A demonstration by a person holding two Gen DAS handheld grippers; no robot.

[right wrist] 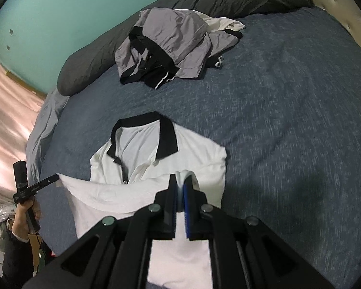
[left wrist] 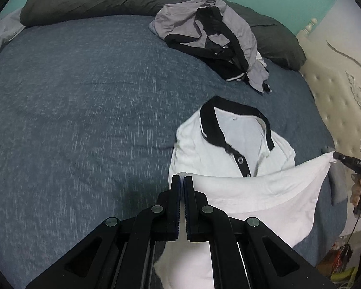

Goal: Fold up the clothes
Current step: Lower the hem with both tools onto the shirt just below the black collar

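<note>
left gripper [left wrist: 182, 179] & right gripper [right wrist: 180, 180] fingers both clamped on white polo shirt [left wrist: 228, 149] hem, lower hem hidden

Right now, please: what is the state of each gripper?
Left gripper: closed on the hem of the white polo shirt.
Right gripper: closed on the same hem, other corner.

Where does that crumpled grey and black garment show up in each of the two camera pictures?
Left wrist view: the grey and black garment lies upper right of centre, against the dark pillow.
Right wrist view: the grey and black garment lies top centre, beside that pillow.
Shared landmark: the white polo shirt, nearer the camera in both.
</note>
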